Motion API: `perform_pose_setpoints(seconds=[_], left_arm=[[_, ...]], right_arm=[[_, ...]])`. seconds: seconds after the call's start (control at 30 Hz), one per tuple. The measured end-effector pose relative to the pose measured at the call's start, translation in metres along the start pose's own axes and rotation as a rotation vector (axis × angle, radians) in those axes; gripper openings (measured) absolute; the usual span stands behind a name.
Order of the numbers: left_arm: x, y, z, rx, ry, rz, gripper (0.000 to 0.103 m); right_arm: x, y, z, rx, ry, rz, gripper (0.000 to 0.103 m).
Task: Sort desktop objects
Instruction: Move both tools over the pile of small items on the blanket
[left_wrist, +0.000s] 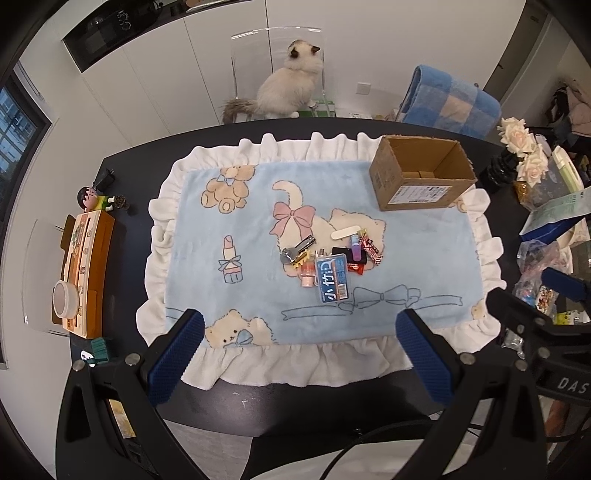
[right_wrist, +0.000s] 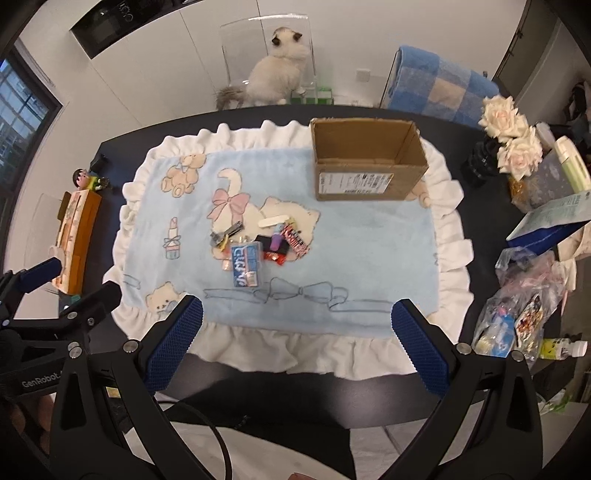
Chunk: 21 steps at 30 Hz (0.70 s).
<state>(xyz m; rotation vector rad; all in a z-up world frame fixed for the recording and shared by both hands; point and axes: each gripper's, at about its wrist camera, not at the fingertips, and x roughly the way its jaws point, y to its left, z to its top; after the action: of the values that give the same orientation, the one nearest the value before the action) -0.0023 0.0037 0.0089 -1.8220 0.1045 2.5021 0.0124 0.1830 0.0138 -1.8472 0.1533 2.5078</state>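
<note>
A small pile of objects lies in the middle of the blue cat-print mat (left_wrist: 417, 254) (right_wrist: 369, 251): a clear blue box with white lettering (left_wrist: 332, 278) (right_wrist: 245, 267), a nail clipper (left_wrist: 297, 249) (right_wrist: 225, 234), a white nail file (left_wrist: 345, 232) (right_wrist: 275, 220), a purple tube (left_wrist: 356, 248) (right_wrist: 277, 242) and red candy wrappers (left_wrist: 371, 248) (right_wrist: 295, 238). An open, empty cardboard box (left_wrist: 421, 171) (right_wrist: 367, 158) stands on the mat's far right corner. My left gripper (left_wrist: 303, 350) and right gripper (right_wrist: 295, 336) both hover open over the mat's near edge, holding nothing.
A cat (left_wrist: 291, 85) (right_wrist: 277, 72) sits on a clear chair behind the black table (left_wrist: 295, 406). An orange tissue box (left_wrist: 86, 266) and a figurine (left_wrist: 86, 197) stand left. Roses (right_wrist: 511, 134), bottles and plastic bags (right_wrist: 517, 302) crowd the right edge.
</note>
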Motion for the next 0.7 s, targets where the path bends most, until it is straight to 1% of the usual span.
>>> perform_pose_setpoints(seconds=[0.07, 0.2, 0.47, 0.57, 0.7], left_arm=[[-0.0004, 0.0007, 0.0005, -0.003, 0.0, -0.001, 0.103], [-0.0001, 0.0031, 0.0009, -0.005, 0.002, 0.002, 0.103], [-0.0004, 0.005, 0.0026, -0.006, 0.002, 0.0, 0.103], [-0.0008, 0.0048, 0.003, -0.005, 0.001, 0.001, 0.103], [0.0, 0.0043, 0.0034, -0.005, 0.004, 0.001, 0.103]], right_arm=[[-0.0013, 0.0006, -0.0001, -0.001, -0.014, -0.017, 0.103], [0.0004, 0.0018, 0.0027, -0.017, 0.006, -0.047, 0.103], [0.0031, -0.0003, 0.0047, -0.018, 0.028, -0.075, 0.103], [0.004, -0.0034, 0.0047, 0.001, 0.035, -0.055, 0.103], [0.0012, -0.0028, 0.0053, -0.004, 0.018, -0.05, 0.103]])
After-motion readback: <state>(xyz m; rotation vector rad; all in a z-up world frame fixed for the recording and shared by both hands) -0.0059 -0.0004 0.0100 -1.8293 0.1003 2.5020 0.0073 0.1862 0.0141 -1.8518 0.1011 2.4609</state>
